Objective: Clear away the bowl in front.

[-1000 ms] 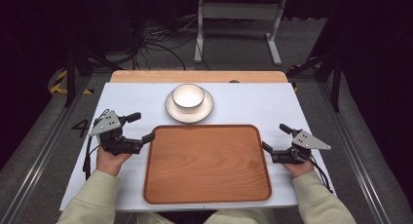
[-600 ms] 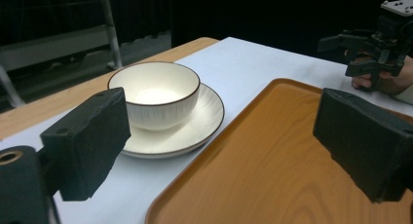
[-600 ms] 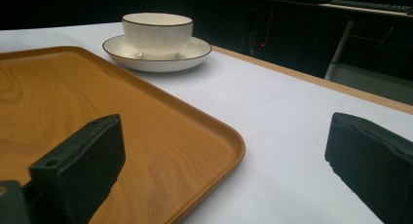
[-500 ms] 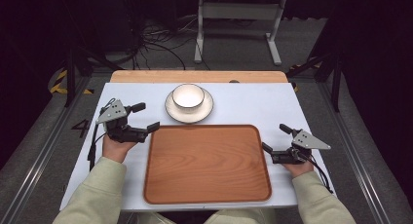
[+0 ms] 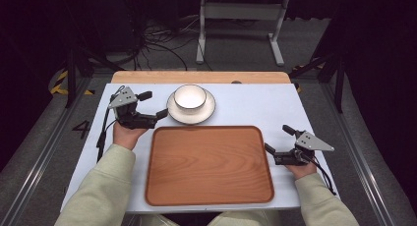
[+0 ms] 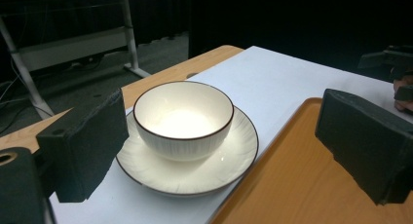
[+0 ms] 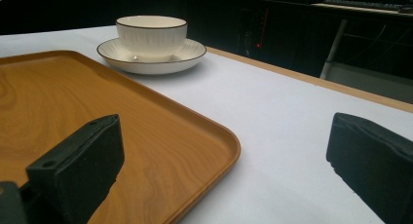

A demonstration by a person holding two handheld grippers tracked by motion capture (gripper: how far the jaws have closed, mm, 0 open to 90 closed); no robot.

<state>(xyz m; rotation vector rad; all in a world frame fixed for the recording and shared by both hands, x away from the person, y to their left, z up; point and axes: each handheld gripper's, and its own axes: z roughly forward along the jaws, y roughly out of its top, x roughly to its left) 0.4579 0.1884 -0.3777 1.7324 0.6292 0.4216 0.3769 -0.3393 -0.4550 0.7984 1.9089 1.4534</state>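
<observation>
Left tool (image 5: 153, 104) open beside the bowl (image 5: 190, 97) and saucer (image 5: 191, 109) at the far side of a white-topped desk (image 5: 255, 105).

The bowl, white with a dark rim, sits in the saucer on the desk's white cover, just beyond the far edge of a wooden tray (image 5: 209, 165) that lies flat nearer the person. The left tool has its jaws spread wide and empty, just left of the saucer and not touching it; in the left gripper view the bowl stands between the two jaws, farther off. The right tool (image 5: 278, 144) rests by the tray's right edge, jaws also apart and holding nothing. A bare wooden strip (image 5: 196, 77) runs along the desk's far edge. Around it the room is dark, with grey floor, loose cables (image 5: 147, 42) and a pale metal stand (image 5: 241, 14) behind.
</observation>
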